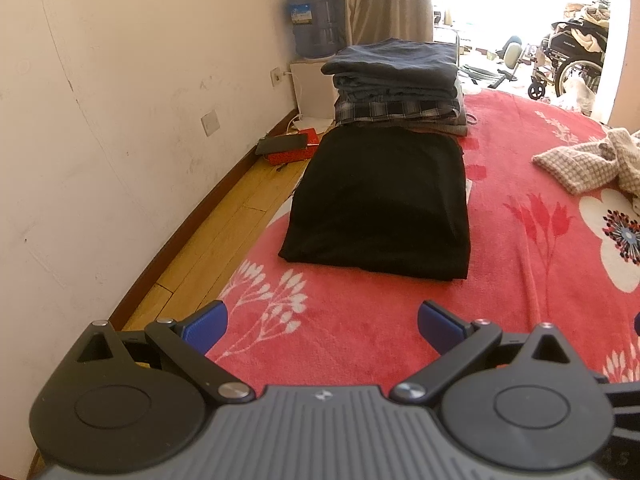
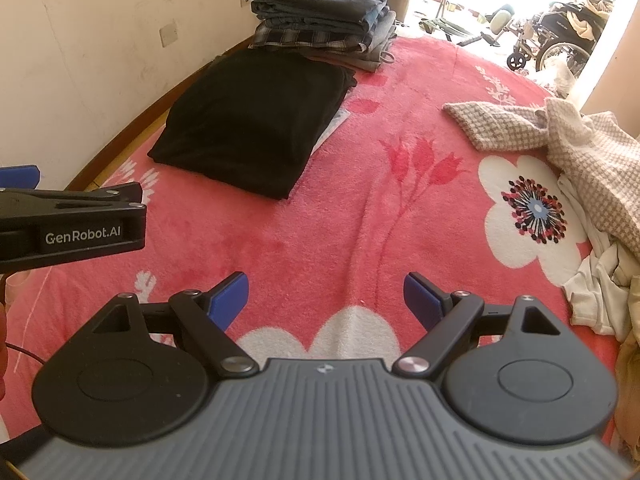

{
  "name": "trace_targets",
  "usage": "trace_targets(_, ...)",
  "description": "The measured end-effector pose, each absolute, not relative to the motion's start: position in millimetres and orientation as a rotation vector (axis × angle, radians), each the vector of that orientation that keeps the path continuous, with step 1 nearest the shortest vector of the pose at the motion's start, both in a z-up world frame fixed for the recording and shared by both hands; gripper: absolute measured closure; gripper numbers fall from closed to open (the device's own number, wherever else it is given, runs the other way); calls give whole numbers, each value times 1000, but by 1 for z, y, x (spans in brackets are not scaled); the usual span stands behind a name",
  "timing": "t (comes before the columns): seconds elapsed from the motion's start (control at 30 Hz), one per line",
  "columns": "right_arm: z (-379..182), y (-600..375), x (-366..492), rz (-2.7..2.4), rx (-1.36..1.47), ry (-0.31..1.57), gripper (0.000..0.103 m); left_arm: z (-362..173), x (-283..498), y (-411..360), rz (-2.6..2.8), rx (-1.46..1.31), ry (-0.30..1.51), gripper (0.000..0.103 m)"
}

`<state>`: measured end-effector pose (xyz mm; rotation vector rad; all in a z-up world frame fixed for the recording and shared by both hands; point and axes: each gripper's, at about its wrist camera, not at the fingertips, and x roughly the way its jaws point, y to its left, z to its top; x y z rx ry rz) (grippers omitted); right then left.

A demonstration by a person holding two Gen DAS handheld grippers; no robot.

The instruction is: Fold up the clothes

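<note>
Both claws, left claw (image 1: 322, 326) and right claw (image 2: 326, 298), hover spread and empty near the black folded garment (image 1: 380, 204), free for the checked garment (image 2: 560, 140) beyond.

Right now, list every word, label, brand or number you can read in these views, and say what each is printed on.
"GenRobot.AI": white lettering on the side of the black left tool, seen from the right wrist view.
Blue label on the water bottle: too blurred to read.
Faint embossed letters on the left tool's body, at the picture's lower right edge: unreadable.
Nothing else legible.
</note>
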<state>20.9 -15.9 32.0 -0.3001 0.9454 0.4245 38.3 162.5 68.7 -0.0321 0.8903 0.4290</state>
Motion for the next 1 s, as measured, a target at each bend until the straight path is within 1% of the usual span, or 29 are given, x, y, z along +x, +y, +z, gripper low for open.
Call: trace_targets(1.0,32,-13,18,429,-311,946,18,69,35,162,436,-33,890,1)
